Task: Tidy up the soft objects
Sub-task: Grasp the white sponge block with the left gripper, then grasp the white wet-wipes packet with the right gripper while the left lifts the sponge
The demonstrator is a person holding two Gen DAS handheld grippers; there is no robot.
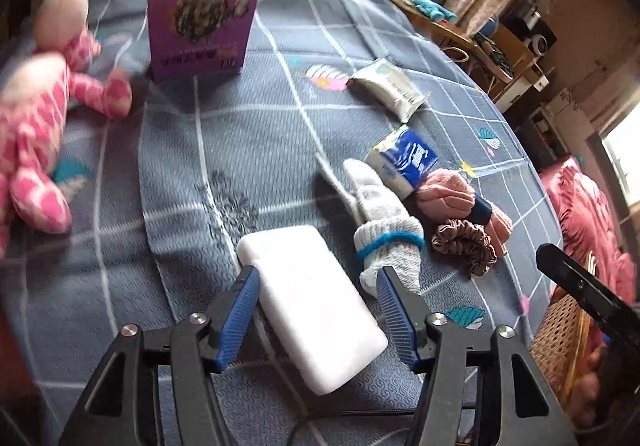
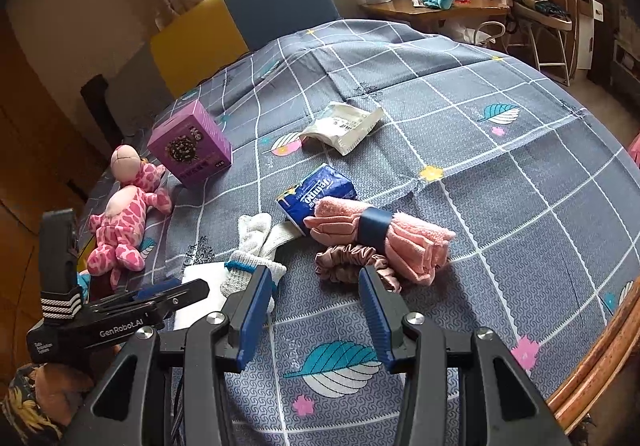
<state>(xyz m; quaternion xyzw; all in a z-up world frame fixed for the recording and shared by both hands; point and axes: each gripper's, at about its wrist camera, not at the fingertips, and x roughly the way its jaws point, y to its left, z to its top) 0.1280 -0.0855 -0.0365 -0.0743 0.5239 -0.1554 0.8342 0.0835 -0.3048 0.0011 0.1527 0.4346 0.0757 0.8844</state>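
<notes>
1. Left wrist view: white foam block point(image 1: 316, 310) flat on the grey checked bedcover point(image 1: 248, 150), lying between the spread fingers of the left gripper point(image 1: 316, 286); left pad touching or nearly touching its long edge, right pad clear of it. Not clamped.
2. Probably light, spongy and compressible; best taken across the short width near the middle, with gentle closure to avoid bending or squirting out.
3. Just beside the block: bundled white socks point(image 1: 386, 230) with a blue band, limp and easy to snag; best pinched at the banded cuff.
4. Right wrist view: right gripper point(image 2: 316, 286) with jaws apart, holding nothing, hovering near the brown satin scrunchie point(image 2: 352, 260), which touches the rolled pink towel point(image 2: 384, 238) bound by a blue strap. Scrunchie likely slippery and floppy; strap the firmest grip on the towel.
5. Blue tissue pack point(image 2: 316, 194) just behind the towel, squashy.
6. Further out: white pouch point(image 2: 344, 126), purple box point(image 2: 192, 144), pink spotted plush toy point(image 2: 124, 214).
</notes>
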